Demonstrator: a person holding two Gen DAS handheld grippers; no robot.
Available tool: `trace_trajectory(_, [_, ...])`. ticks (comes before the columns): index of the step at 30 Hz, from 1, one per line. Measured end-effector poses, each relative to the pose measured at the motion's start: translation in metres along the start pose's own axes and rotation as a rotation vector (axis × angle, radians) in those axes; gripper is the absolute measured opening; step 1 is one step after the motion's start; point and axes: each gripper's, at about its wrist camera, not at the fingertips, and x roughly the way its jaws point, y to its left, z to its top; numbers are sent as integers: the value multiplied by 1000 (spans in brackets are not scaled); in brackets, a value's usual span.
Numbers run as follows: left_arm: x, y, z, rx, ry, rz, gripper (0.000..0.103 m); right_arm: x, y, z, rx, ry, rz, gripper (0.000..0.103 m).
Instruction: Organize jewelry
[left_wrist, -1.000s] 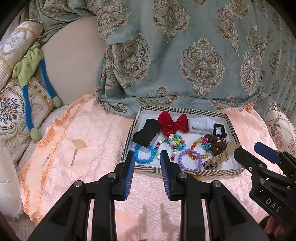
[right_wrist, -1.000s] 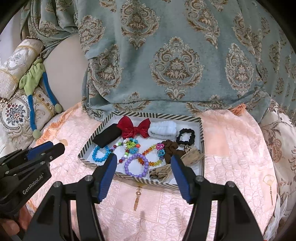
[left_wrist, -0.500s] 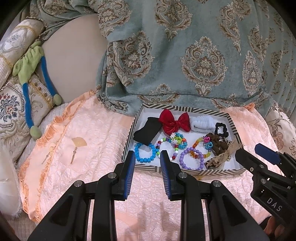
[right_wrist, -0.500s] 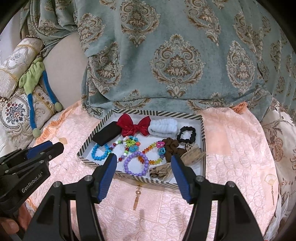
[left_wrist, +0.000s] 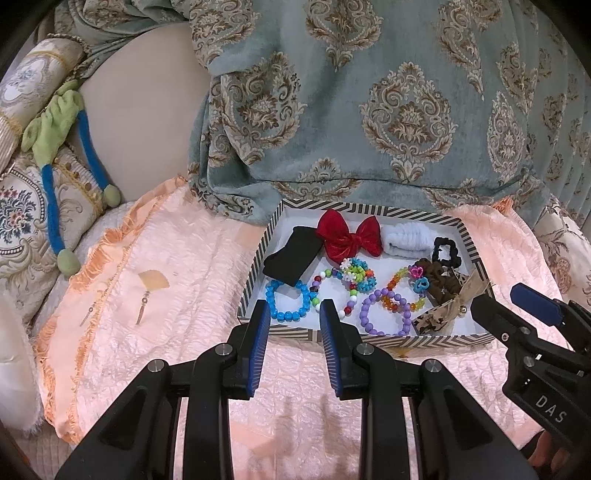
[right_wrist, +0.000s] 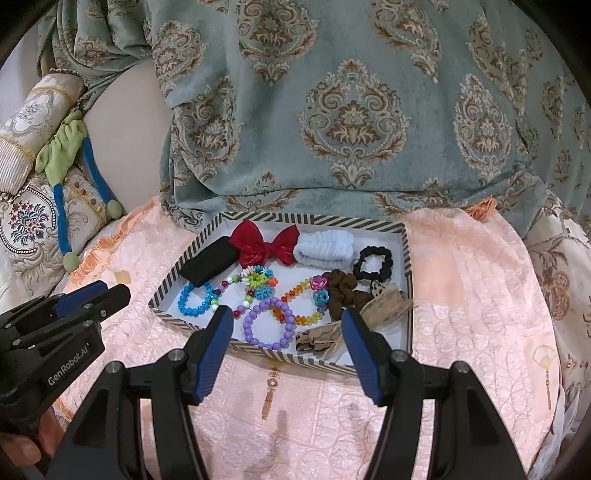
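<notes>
A striped tray (left_wrist: 254, 275) (right_wrist: 407, 266) rests on a pink cloth and holds a red bow (left_wrist: 349, 236), a blue bead bracelet (left_wrist: 277, 312), a purple bead bracelet (right_wrist: 269, 325), scrunchies and a leopard bow. My left gripper (left_wrist: 293, 310) hovers at the tray's near left rim, its jaws narrowly open with nothing between them. My right gripper (right_wrist: 287, 314) hangs over the near rim, wide open and holding nothing. A gold drop earring (right_wrist: 269, 391) lies on the cloth just in front of the tray. Two more earrings (left_wrist: 142, 314) lie to the left.
A teal patterned curtain (left_wrist: 369, 110) hangs right behind the tray. Embroidered cushions (left_wrist: 26, 206) and a green-and-blue tassel cord (left_wrist: 55, 122) sit at the left. Another fan-shaped gold earring (right_wrist: 543, 358) lies on the cloth at the far right. A hand (right_wrist: 22, 450) grips the left tool.
</notes>
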Motion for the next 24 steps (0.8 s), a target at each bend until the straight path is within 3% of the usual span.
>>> trace_trajectory(24, [16,-4,-1,6,3,-7,11,15,-5,-2,3,33,0,64])
